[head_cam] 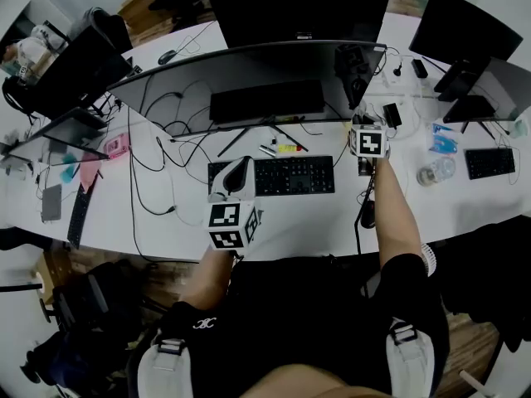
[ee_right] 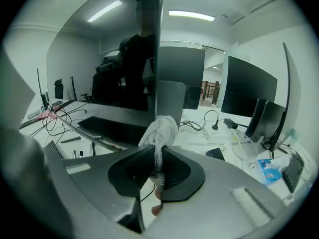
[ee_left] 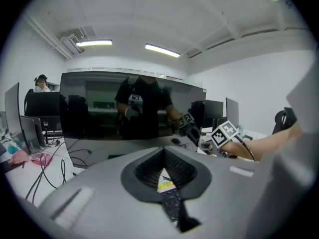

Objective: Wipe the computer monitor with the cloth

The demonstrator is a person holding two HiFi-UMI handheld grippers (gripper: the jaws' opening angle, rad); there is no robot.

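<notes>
The wide curved monitor (head_cam: 249, 73) stands across the desk, its dark screen (ee_left: 129, 106) reflecting the person. My right gripper (ee_right: 158, 151) is shut on a white cloth (ee_right: 160, 129) that bunches out past the tips, close to the monitor's right edge (ee_right: 158, 59). In the head view the right gripper (head_cam: 366, 131) sits at the screen's right end; the cloth is hard to make out there. My left gripper (head_cam: 237, 175) hovers over the black keyboard (head_cam: 299, 175), short of the screen. The left gripper (ee_left: 163, 154) is shut with nothing held.
Loose cables (head_cam: 166, 152) trail over the white desk (head_cam: 166, 222) left of the keyboard. A mouse (head_cam: 367, 214) lies at the right, with a plastic bottle (head_cam: 436, 171), a second keyboard (head_cam: 489, 162) and more monitors (head_cam: 465, 27) beyond. A person (ee_left: 42, 83) sits far left.
</notes>
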